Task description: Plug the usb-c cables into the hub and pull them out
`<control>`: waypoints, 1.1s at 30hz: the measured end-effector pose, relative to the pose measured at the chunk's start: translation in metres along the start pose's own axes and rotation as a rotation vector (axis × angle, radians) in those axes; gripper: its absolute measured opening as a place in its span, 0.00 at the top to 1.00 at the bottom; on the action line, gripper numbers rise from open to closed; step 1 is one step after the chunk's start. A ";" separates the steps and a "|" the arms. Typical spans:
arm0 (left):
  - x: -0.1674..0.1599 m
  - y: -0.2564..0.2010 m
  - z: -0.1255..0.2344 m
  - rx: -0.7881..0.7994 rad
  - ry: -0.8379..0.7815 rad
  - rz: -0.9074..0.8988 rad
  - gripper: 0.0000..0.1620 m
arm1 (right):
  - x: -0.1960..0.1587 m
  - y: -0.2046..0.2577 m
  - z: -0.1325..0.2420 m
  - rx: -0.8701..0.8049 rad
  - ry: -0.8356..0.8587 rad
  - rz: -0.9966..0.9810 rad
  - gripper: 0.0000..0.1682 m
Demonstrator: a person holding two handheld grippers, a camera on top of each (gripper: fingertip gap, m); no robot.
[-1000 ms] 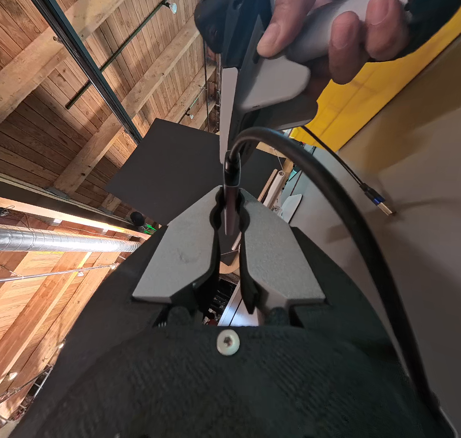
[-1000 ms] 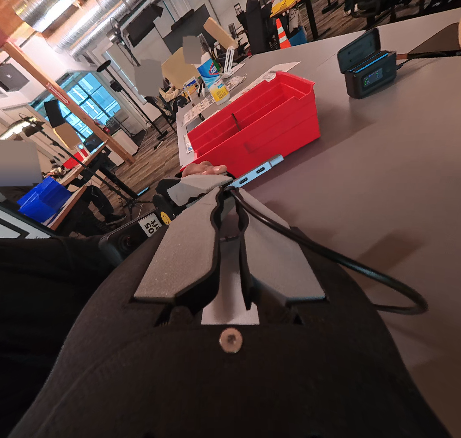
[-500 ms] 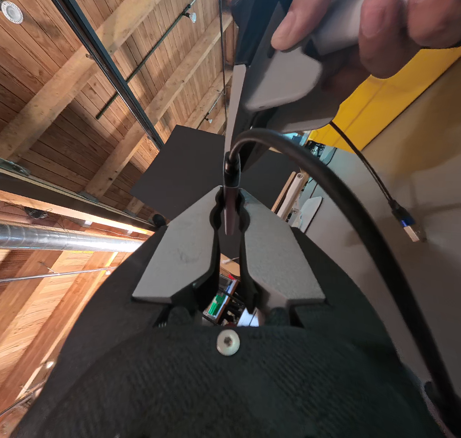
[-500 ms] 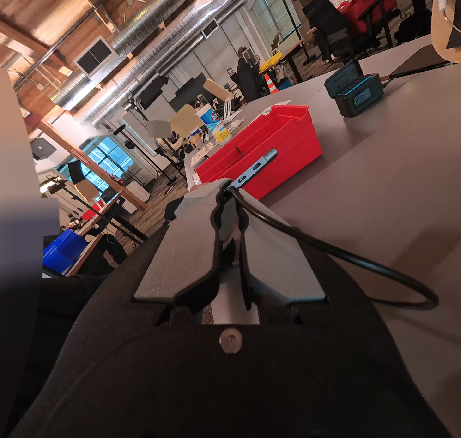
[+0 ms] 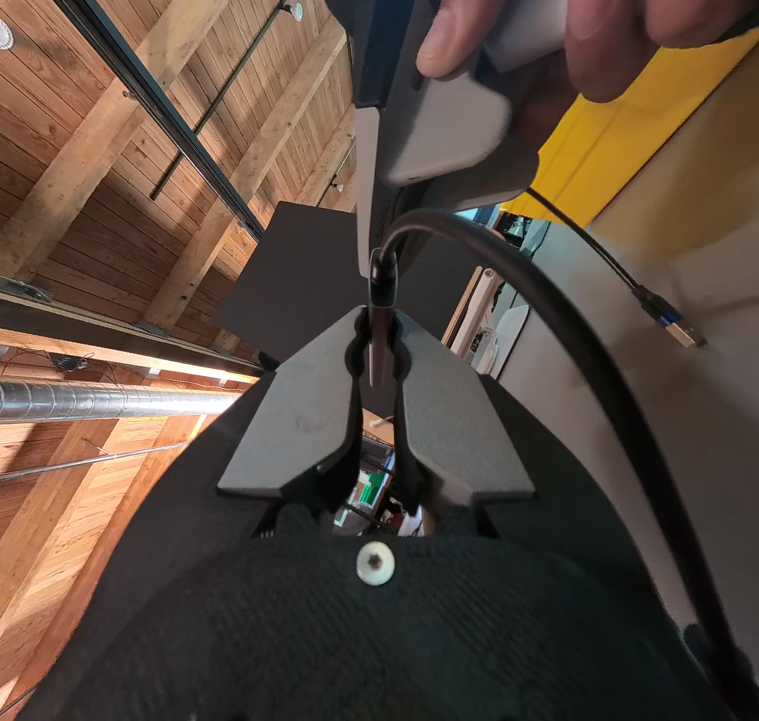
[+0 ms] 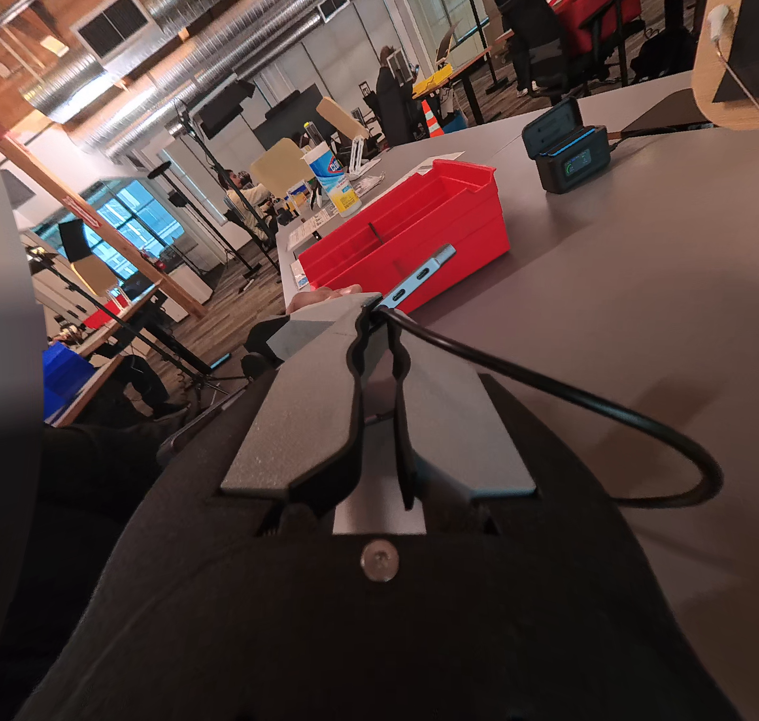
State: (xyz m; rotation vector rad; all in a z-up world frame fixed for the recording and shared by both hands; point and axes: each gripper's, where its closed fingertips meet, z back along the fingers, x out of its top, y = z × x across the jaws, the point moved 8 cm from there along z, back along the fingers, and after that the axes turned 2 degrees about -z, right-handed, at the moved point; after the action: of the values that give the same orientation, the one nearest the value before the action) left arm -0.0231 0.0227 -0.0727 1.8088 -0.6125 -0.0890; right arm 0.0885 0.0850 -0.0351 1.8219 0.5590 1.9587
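Hub (image 6: 427,266) is held in the air above the grey table (image 6: 616,291), in front of the red bin (image 6: 431,217), with two free ports on its side. Left gripper (image 5: 378,332) is clenched on the hub, which the left wrist view shows edge-on. Right gripper (image 6: 378,323) is closed around the plug end of the black cable (image 6: 575,397), right at the hub's near end; from there the cable loops down to the table. A thinner cable (image 5: 673,327) with a metal plug lies apart on the table.

A slim grey hub (image 6: 423,270) is held aloft, a black cable (image 6: 575,397) meeting its end.
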 end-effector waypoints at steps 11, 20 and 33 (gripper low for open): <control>0.003 -0.004 0.002 -0.042 0.033 -0.022 0.96 | -0.001 -0.008 -0.002 0.035 0.100 0.007 0.97; 0.001 -0.003 -0.002 -0.044 0.023 0.040 0.96 | 0.008 -0.017 -0.002 0.088 0.156 -0.055 0.97; -0.019 0.013 -0.001 -0.308 -0.167 0.848 0.96 | -0.004 -0.033 0.017 0.015 0.139 0.237 0.76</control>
State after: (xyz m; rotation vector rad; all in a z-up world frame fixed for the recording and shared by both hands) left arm -0.0437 0.0297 -0.0650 1.1400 -1.3573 0.2310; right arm 0.1064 0.1102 -0.0552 1.8424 0.4158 2.2561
